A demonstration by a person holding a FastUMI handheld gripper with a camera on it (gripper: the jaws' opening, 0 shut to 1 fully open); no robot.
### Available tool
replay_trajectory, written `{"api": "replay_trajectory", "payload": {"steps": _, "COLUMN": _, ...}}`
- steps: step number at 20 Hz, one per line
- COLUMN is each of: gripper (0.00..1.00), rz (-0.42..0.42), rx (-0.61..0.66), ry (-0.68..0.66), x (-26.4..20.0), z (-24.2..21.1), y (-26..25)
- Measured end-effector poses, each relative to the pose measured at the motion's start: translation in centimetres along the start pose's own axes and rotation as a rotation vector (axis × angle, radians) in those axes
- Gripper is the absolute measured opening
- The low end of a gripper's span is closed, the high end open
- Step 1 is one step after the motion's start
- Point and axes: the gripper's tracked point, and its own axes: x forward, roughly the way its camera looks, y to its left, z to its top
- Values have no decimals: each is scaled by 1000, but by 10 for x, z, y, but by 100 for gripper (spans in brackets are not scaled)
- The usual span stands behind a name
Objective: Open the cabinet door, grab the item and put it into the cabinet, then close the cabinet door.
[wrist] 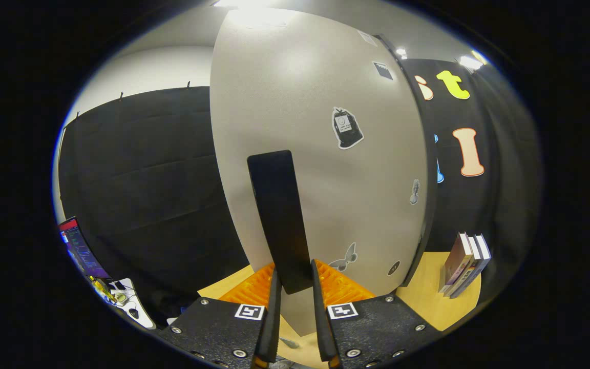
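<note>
One black handle (279, 220) on the cabinet door (325, 154), upright and long from top to bottom, with its lower end dropping between the two fingers. Sits right ahead of the gripper (295, 292), its long axis in line with the gap, so the fingers flank it left and right. Jaws apart but narrow around that lower end; whether both pads press on it, cannot tell. Probably the door step of the task, judged from the grip on the handle alone. Door panel grey, with several stickers (347, 128), seen at an angle. Below it the wooden bench (428, 297) and an orange ribbed part (251, 289) just behind the fingers. Farther right, beyond the door edge, a few books (466, 264) leaning on the bench.
</note>
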Motion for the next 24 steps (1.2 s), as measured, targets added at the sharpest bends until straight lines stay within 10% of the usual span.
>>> {"api": "replay_trajectory", "payload": {"steps": 16, "gripper": 31, "rz": -141, "rx": 56, "ry": -34, "x": -34, "z": -3, "y": -33}}
{"api": "replay_trajectory", "payload": {"steps": 19, "gripper": 40, "rz": -180, "rx": 91, "ry": -52, "x": -35, "z": -4, "y": -41}}
{"api": "replay_trajectory", "payload": {"steps": 24, "gripper": 90, "rz": -236, "rx": 174, "ry": -78, "x": -40, "z": -5, "y": -45}}
